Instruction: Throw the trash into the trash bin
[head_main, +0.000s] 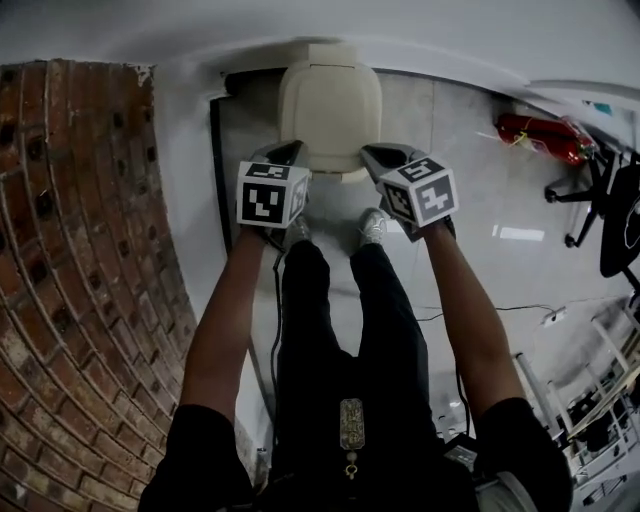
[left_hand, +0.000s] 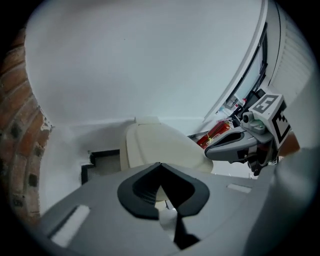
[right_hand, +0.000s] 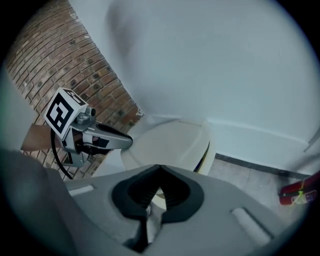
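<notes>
A cream trash bin (head_main: 330, 105) with its lid down stands on the floor against the white wall; it also fills the middle of both gripper views (left_hand: 155, 145) (right_hand: 170, 145). My left gripper (head_main: 296, 150) hovers over the bin's near left edge, jaws together at the tips (left_hand: 160, 165). My right gripper (head_main: 372, 153) hovers over the near right edge, jaws likewise together (right_hand: 159, 167). I see no trash between either pair of jaws. Each gripper shows in the other's view: the right gripper (left_hand: 209, 152) and the left gripper (right_hand: 129, 141).
A brick wall (head_main: 70, 250) runs along the left. A red fire extinguisher (head_main: 540, 135) lies on the tiled floor to the right of the bin, and an office chair (head_main: 610, 210) stands farther right. The person's shoes (head_main: 372, 225) are just short of the bin.
</notes>
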